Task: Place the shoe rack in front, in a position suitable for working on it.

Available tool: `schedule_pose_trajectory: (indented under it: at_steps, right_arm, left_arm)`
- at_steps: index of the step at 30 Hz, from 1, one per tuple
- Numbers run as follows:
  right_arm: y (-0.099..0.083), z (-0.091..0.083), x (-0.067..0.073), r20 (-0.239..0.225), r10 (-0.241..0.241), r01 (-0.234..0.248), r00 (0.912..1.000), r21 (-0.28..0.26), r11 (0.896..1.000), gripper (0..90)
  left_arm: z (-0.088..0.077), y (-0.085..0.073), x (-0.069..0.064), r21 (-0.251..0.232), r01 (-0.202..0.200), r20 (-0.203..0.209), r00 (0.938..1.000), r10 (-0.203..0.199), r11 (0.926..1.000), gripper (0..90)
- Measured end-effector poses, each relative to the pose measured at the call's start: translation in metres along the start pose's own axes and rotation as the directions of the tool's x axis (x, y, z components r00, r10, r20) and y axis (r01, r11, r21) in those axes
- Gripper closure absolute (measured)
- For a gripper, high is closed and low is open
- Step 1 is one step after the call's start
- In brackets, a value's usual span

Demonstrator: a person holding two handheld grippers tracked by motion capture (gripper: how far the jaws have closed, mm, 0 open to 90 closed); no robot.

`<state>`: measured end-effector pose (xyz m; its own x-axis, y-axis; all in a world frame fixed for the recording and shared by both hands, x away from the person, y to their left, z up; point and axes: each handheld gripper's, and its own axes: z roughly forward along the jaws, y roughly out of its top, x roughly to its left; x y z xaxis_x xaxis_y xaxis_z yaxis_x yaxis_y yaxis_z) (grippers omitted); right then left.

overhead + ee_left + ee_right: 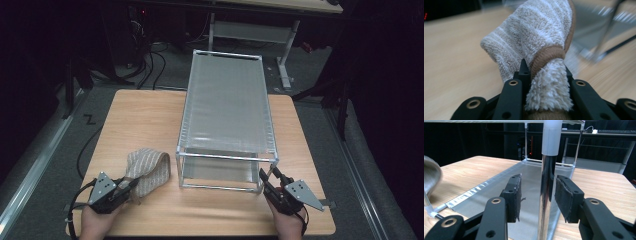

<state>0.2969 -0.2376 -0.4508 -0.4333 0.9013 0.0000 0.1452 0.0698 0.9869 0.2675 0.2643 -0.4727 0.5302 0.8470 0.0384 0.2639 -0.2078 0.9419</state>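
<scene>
A fluffy beige striped slipper lies on the wooden table at the front left. My left gripper is shut on the slipper's near end, and in the left gripper view the plush lining and brown trim of the slipper bulge between the pressed jaws of the left gripper. A two-tier metal rack with mesh shelves stands mid-table. My right gripper is at the rack's front right corner. In the right gripper view its jaws stand open on either side of the chrome post, with a gap on the left.
The rack reaches to the table's far edge. Bare wood lies to the left of the rack and along the near edge between my hands. Beyond the table are dark floor, cables and a desk frame.
</scene>
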Motion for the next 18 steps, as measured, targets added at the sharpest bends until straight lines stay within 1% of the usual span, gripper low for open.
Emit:
schedule_pose_trajectory:
  at_steps: [1, 2, 3, 4, 5, 6, 7, 8, 9, 10, 11, 12, 14, 15, 16, 17, 18]
  right_arm:
    - [0.000, 0.000, 0.000, 0.000, 0.000, 0.000, 1.0000, 0.001, 1.000, 56.8]
    - [0.000, 0.000, 0.000, 0.000, 0.000, 0.000, 1.0000, 0.001, 1.000, 56.8]
    - [0.000, 0.000, 0.000, -0.001, 0.002, -0.002, 1.0000, 0.003, 1.000, 56.8]
    - [-0.001, 0.000, 0.001, -0.001, 0.001, -0.001, 1.0000, 0.004, 1.000, 56.8]
    - [-0.001, 0.000, 0.001, -0.003, 0.001, -0.001, 1.0000, 0.006, 1.000, 56.8]
    - [-0.001, 0.000, 0.001, -0.003, 0.001, -0.001, 1.0000, 0.006, 1.000, 56.8]
    - [-0.001, 0.001, 0.001, -0.004, 0.001, -0.001, 1.0000, 0.007, 1.000, 56.8]
    - [-0.001, 0.001, 0.001, -0.002, -0.002, 0.002, 1.0000, 0.007, 1.000, 56.8]
    - [-0.001, 0.002, 0.002, -0.003, -0.002, 0.002, 1.0000, 0.008, 1.000, 56.8]
    - [-0.001, 0.002, 0.002, -0.003, -0.002, 0.002, 1.0000, 0.008, 1.000, 56.8]
    - [-0.001, 0.002, 0.003, -0.005, -0.004, 0.004, 1.0000, 0.008, 1.000, 56.8]
    - [-0.001, 0.002, 0.003, -0.005, -0.004, 0.004, 1.0000, 0.008, 1.000, 56.8]
    - [-0.001, 0.002, 0.003, -0.007, -0.006, 0.006, 1.0000, 0.008, 1.000, 56.8]
    - [-0.001, 0.002, 0.004, -0.009, -0.006, 0.006, 0.9999, 0.007, 1.000, 56.8]
    - [-0.001, 0.002, 0.003, -0.009, -0.006, 0.007, 0.9999, 0.006, 1.000, 56.8]
    - [-0.001, 0.002, 0.003, -0.010, -0.006, 0.006, 0.9999, 0.006, 1.000, 56.8]
    - [-0.001, 0.002, 0.003, -0.010, -0.006, 0.006, 0.9999, 0.006, 1.000, 56.8]
  left_arm:
    - [-0.008, 0.007, -0.006, -0.090, -0.005, 0.044, 0.9990, 0.009, 0.9959, 72.6]
    - [-0.008, 0.007, -0.006, -0.090, -0.005, 0.044, 0.9990, 0.009, 0.9959, 72.6]
    - [-0.011, 0.010, -0.009, -0.121, -0.008, 0.061, 0.9980, 0.016, 0.9926, 72.6]
    - [-0.014, 0.012, -0.013, -0.153, -0.014, 0.080, 0.9964, 0.027, 0.9881, 72.6]
    - [-0.017, 0.015, -0.017, -0.189, -0.024, 0.102, 0.9938, 0.044, 0.9817, 72.6]
    - [-0.019, 0.018, -0.021, -0.209, -0.030, 0.126, 0.9903, 0.058, 0.9774, 72.6]
    - [-0.020, 0.022, -0.027, -0.228, -0.048, 0.143, 0.9862, 0.083, 0.9724, 72.6]
    - [-0.019, 0.023, -0.034, -0.246, -0.009, 0.168, 0.9845, 0.052, 0.9691, 72.6]
    - [-0.015, 0.026, -0.040, -0.215, -0.085, 0.175, 0.9768, 0.124, 0.9728, 72.6]
    - [-0.015, 0.026, -0.040, -0.215, -0.085, 0.175, 0.9768, 0.124, 0.9728, 72.6]
    - [-0.007, 0.025, -0.048, -0.181, -0.118, 0.187, 0.9706, 0.152, 0.9765, 72.5]
    - [-0.007, 0.025, -0.048, -0.181, -0.118, 0.187, 0.9706, 0.152, 0.9765, 72.6]
    - [0.002, 0.023, -0.053, -0.142, -0.134, 0.202, 0.9660, 0.161, 0.9808, 72.5]
    - [0.012, 0.020, -0.057, -0.097, -0.150, 0.208, 0.9636, 0.168, 0.9839, 72.5]
    - [0.012, 0.020, -0.057, -0.097, -0.150, 0.208, 0.9636, 0.168, 0.9839, 72.5]
    - [0.021, 0.017, -0.059, -0.049, -0.163, 0.210, 0.9630, 0.169, 0.9855, 72.5]
    - [0.021, 0.017, -0.059, -0.049, -0.163, 0.210, 0.9630, 0.169, 0.9855, 72.5]
